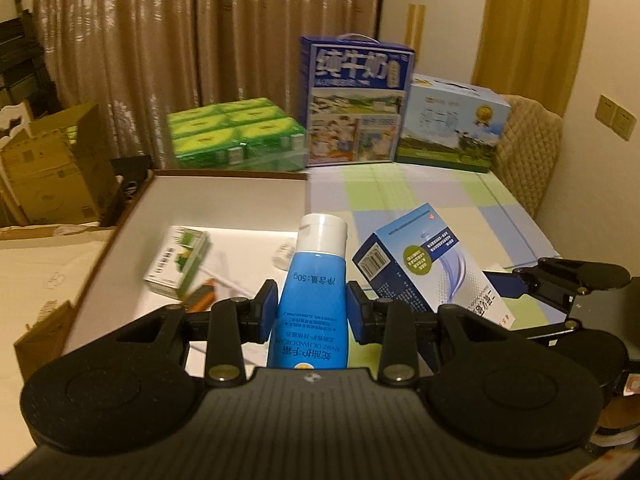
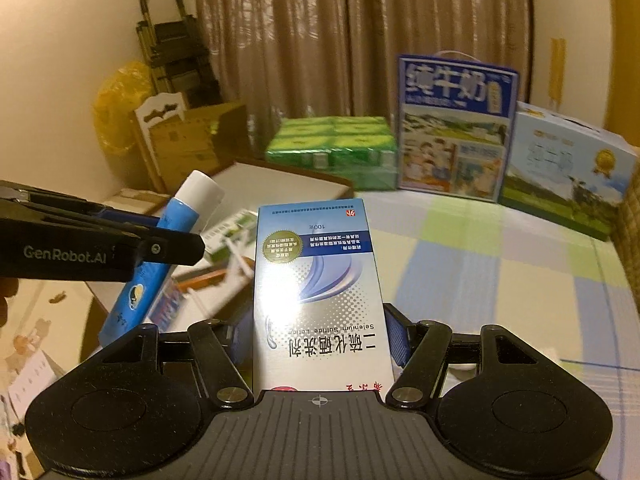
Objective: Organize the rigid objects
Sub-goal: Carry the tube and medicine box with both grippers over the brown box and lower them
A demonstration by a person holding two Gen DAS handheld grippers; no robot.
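A: Left?
B: I'm clamping left gripper (image 1: 312,306) narrowly on the blue tube (image 1: 310,300), lifted above the white tray (image 1: 224,200).
A: Right?
B: I'm gripping wider with right gripper (image 2: 320,336) on the blue-silver box (image 2: 316,280), over the checked tablecloth (image 2: 480,260).

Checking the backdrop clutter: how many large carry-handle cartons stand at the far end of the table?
2. The tall blue milk carton stands at the far edge by the curtain; the pale blue carton stands right beside it, toward the padded chair. The green shrink-wrapped pack isn't counted. Others may be out of view.
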